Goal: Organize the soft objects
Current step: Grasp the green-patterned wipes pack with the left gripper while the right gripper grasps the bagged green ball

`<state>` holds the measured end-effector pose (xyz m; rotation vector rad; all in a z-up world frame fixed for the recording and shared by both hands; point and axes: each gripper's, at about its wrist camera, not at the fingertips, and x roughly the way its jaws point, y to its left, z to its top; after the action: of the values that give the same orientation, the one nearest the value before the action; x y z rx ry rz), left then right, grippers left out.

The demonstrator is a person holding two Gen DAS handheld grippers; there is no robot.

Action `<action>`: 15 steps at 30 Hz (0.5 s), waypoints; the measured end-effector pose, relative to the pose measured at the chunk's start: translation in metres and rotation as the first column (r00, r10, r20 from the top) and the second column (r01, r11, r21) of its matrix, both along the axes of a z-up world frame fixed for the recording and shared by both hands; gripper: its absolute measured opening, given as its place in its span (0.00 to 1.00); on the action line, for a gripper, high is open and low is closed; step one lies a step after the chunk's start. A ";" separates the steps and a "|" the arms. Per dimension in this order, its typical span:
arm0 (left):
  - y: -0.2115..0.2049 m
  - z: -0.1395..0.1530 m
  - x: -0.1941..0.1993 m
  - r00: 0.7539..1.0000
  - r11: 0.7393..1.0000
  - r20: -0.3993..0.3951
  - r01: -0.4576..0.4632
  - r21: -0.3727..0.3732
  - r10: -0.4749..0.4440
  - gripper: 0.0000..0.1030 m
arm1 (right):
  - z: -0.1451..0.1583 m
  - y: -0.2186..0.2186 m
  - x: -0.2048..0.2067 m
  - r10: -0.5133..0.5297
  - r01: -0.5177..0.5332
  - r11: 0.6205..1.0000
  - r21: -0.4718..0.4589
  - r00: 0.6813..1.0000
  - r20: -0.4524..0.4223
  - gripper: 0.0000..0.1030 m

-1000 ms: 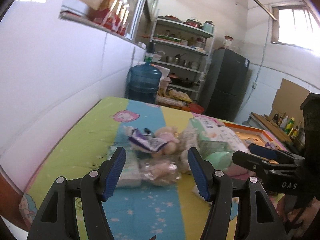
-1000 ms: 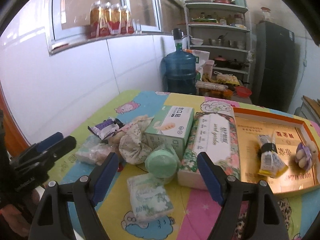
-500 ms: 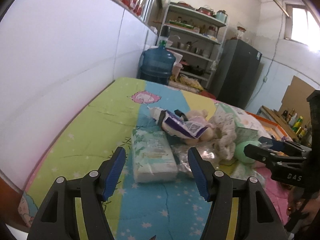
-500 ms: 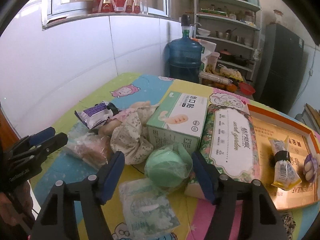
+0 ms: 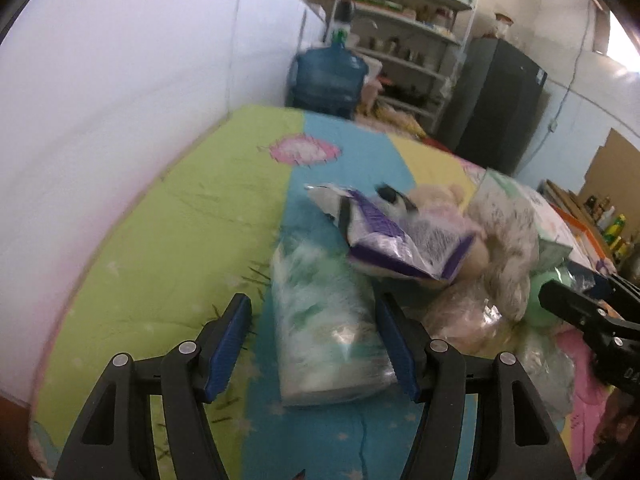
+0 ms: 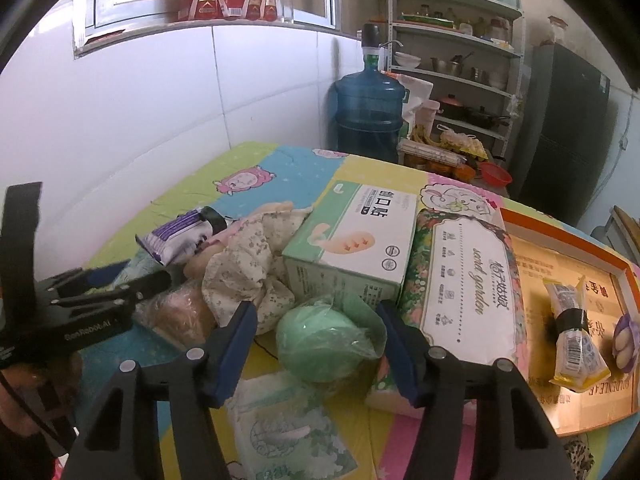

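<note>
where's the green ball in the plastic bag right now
In the right wrist view the green ball sits between the right gripper fingers, before the plaster box.

- The table cover (image 6: 304, 168) has stripes of green, blue, yellow and pink, with small stars.
- The ball (image 6: 320, 340) in the wrap is mint green.
- The cloth (image 6: 248, 256) is cream with small flowers.
- The tray (image 6: 568, 236) has an orange rim.
- The snack pack (image 5: 400, 240) is purple and white.

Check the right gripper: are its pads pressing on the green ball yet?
Cannot tell. In the right wrist view the right gripper has been closing around the wrapped green ball, but wrap hides any gap at the pads.
</note>
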<state>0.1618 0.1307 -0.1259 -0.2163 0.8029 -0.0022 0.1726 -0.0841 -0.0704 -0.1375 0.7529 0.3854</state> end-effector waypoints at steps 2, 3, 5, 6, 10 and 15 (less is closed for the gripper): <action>-0.004 -0.001 0.003 1.000 1.000 -0.005 0.006 0.018 -0.006 0.66 | -0.002 0.000 -0.001 0.004 -0.004 1.000 -0.004 1.000 -0.003 0.60; -0.005 -0.001 0.004 1.000 1.000 -0.010 0.011 0.027 -0.011 0.67 | -0.002 0.001 -0.001 0.007 -0.007 1.000 -0.010 1.000 -0.002 0.60; -0.007 -0.002 0.006 1.000 0.999 -0.015 0.015 0.039 -0.014 0.68 | -0.003 0.001 -0.002 0.010 -0.010 1.000 -0.013 1.000 0.000 0.60; -0.007 -0.002 0.005 1.000 0.999 -0.014 0.016 0.040 -0.016 0.68 | -0.003 0.000 -0.003 0.011 -0.011 1.000 -0.007 1.000 0.000 0.60; -0.004 -0.002 0.000 1.000 1.000 0.012 0.028 0.013 -0.028 0.53 | -0.002 -0.007 -0.006 -0.003 0.003 1.000 0.022 1.000 -0.001 0.46; -0.002 0.000 -0.011 0.999 0.999 0.038 0.033 -0.012 -0.032 0.42 | 0.000 -0.013 -0.012 0.011 -0.010 0.998 0.065 1.000 -0.012 0.42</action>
<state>0.1505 0.1287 -0.1260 -0.2142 0.7683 -0.0417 0.1604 -0.0972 -0.0701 -0.0778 0.7510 0.4207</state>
